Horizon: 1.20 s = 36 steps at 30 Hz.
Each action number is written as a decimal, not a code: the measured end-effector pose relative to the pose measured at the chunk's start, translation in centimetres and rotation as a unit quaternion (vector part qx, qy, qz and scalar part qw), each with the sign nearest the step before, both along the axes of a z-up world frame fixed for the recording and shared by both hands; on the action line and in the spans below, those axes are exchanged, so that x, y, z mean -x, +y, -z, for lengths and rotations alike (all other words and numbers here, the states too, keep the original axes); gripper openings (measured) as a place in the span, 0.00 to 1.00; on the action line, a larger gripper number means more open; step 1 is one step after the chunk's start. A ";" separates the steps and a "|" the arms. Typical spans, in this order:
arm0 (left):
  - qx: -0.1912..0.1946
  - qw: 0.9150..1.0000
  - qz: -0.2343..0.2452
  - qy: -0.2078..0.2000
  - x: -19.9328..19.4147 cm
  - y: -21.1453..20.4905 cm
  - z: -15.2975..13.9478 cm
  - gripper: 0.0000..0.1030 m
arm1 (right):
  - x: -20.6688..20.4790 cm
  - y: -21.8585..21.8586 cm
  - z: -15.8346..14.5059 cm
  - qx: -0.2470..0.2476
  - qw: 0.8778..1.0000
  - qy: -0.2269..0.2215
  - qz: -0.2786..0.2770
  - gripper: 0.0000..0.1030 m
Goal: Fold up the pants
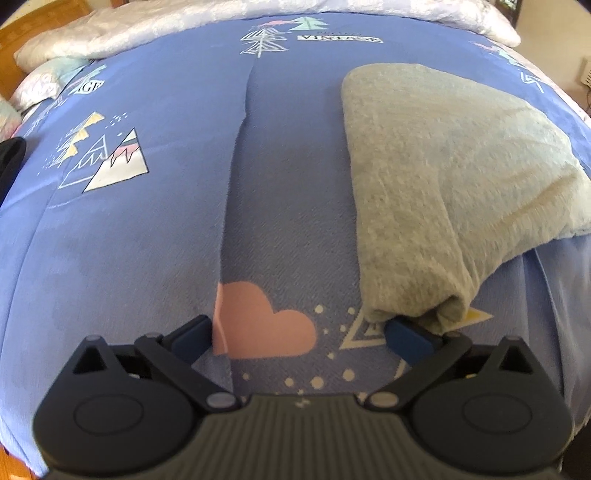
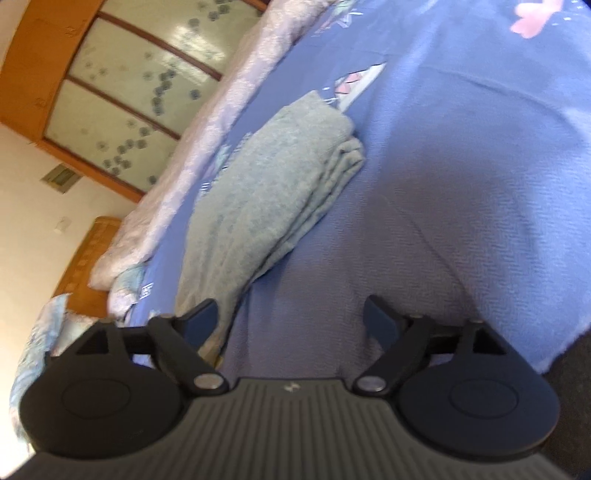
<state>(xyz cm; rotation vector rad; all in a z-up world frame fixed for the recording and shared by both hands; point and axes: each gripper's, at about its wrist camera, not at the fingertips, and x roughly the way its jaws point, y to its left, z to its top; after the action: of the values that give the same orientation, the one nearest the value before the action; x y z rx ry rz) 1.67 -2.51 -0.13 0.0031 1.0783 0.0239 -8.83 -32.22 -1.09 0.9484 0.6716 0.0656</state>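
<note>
The grey pants [image 1: 436, 177] lie folded into a thick bundle on the blue patterned bedspread [image 1: 155, 240], right of centre in the left wrist view. My left gripper [image 1: 301, 338] is open and empty; its right finger [image 1: 408, 341] touches the bundle's near corner. In the right wrist view the folded pants [image 2: 258, 199] lie ahead to the left. My right gripper [image 2: 291, 321] is open and empty above the bedspread [image 2: 424, 192], its left finger [image 2: 201, 319] beside the pants' near end.
A pale quilt [image 1: 221, 26] and pillows lie along the far side of the bed. A crease runs down the bedspread's middle [image 1: 236, 155]. A wooden wardrobe with frosted panels [image 2: 122, 74] stands beyond the bed. A dark object [image 1: 11, 155] lies at the left edge.
</note>
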 end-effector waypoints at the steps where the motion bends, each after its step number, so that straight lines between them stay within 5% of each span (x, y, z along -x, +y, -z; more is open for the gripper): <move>1: 0.000 1.000 0.002 -0.001 0.0 0.0 0.1 1.00 | 0.0 0.1 0.1 -0.001 1.000 -0.003 0.001 0.90; 14: 0.003 1.000 0.009 -0.020 0.4 0.1 0.0 1.00 | -0.7 0.4 -0.5 0.010 1.000 0.002 -0.025 0.94; 18: 0.011 1.000 0.019 -0.021 0.1 0.3 -1.0 0.96 | -2.1 -1.1 -1.7 0.021 0.999 0.008 -0.028 0.84; 20: 0.028 0.999 0.021 -0.028 -0.4 0.7 -1.9 0.96 | -2.6 -2.3 -2.4 0.043 0.999 0.001 -0.022 0.74; 27: 0.144 0.989 0.026 -0.025 -5.7 2.5 -3.5 0.97 | -5.9 -6.4 -2.1 0.077 0.996 0.012 -0.033 0.71; 33: 0.182 0.982 0.040 -0.021 -10.0 2.5 -2.7 1.00 | -9.0 -8.3 -0.5 0.041 0.998 0.013 -0.052 0.72; 36: 0.239 0.970 0.032 -0.035 -10.7 4.4 -3.2 1.00 | -10.4 -8.6 -0.1 0.020 0.997 0.017 -0.069 0.72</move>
<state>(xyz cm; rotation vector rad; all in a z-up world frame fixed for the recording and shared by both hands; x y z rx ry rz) 12.33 1.89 3.10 -0.3941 0.9912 -0.2927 1.57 -40.80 -1.02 0.8653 0.7672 0.1566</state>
